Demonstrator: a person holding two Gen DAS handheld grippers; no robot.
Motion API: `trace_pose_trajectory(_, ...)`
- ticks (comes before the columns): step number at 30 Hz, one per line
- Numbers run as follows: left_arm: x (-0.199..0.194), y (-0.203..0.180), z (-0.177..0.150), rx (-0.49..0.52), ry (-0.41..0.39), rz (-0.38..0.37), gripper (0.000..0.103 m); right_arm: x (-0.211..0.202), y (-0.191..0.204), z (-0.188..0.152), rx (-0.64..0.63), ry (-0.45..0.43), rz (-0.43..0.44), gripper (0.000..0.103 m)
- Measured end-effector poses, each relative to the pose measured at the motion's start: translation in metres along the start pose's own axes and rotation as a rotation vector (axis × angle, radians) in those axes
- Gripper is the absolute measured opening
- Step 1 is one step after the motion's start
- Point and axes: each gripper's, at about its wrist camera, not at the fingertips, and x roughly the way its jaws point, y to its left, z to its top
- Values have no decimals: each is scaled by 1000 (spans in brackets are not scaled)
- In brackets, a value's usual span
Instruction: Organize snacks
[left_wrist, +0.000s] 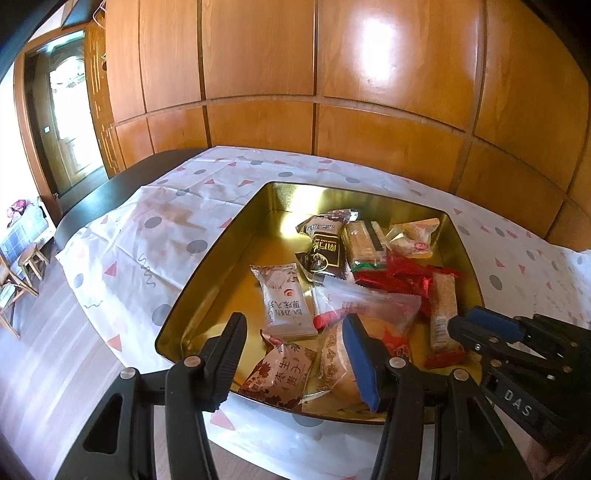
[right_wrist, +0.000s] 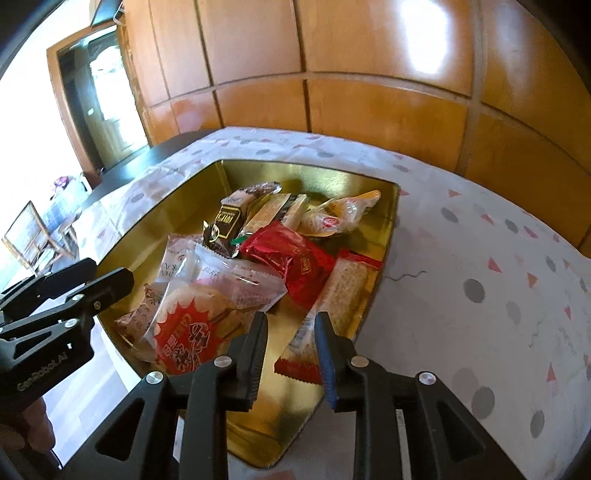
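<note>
My right gripper (right_wrist: 290, 343) hangs over the near corner of the gold tin (left_wrist: 221, 236), its jaws a little apart and gripping nothing, bare gilt floor showing between them; my left gripper (left_wrist: 295, 354) stands half spread above the near snacks, also empty. All the snacks in view lie inside the tin on the patterned tablecloth (right_wrist: 480, 258), heaped toward its right half. The risk here, as I judge it, is the wrappers: slick, crinkled film with puffed air and thin crimped ends, so a pinch on a seal may slide off or drag a neighbour along. The clear-and-red round cake pack (right_wrist: 192, 325) overlaps the pale printed pouch (left_wrist: 284, 299), and the long grain bar (right_wrist: 340, 291) lies just past my right fingers, its red end close to them. A low approach could scrape the tin's polished floor or catch its upright wall and shove the light box across the smooth cloth. The red foil packet (right_wrist: 295, 262) looks stiff and sharply creased; what lies beneath the pile I cannot make out.
</note>
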Motion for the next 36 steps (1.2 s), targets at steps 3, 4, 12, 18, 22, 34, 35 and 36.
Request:
trace_pose_trajectory(3, -5, -2, -1, 6, -11, -2, 56, -18, 0, -6, 22, -54, -38, 27)
trace_pose_trajectory(4, -7, -2, -2, 8, -15, -3, 58, -23, -1, -8, 33, -68, -50, 29)
trace_pose_trajectory(12, -26, -14, -14, 33, -45, -11, 68, -55, -4, -26, 83, -148, -151, 32)
trace_pose_trajectory(18, -41, -29, -20, 48, -74, -31, 82, -66, -12, -36, 116, -164, -191, 32)
trace_pose_trajectory(22, -49, -39, -22, 74, -92, -43, 87, -69, -15, -39, 124, -168, -194, 32)
trace_pose_trajectory(34, -55, -37, -22, 73, -110, -17, 93, -73, -8, -40, 103, -182, -185, 32)
trace_pose_trajectory(35, -55, -37, -22, 73, -111, -17, 93, -73, -8, -40, 103, -181, -186, 32)
trace_pose_trajectory(36, -55, -37, -22, 72, -111, -17, 94, -73, -8, -40, 101, -180, -185, 32)
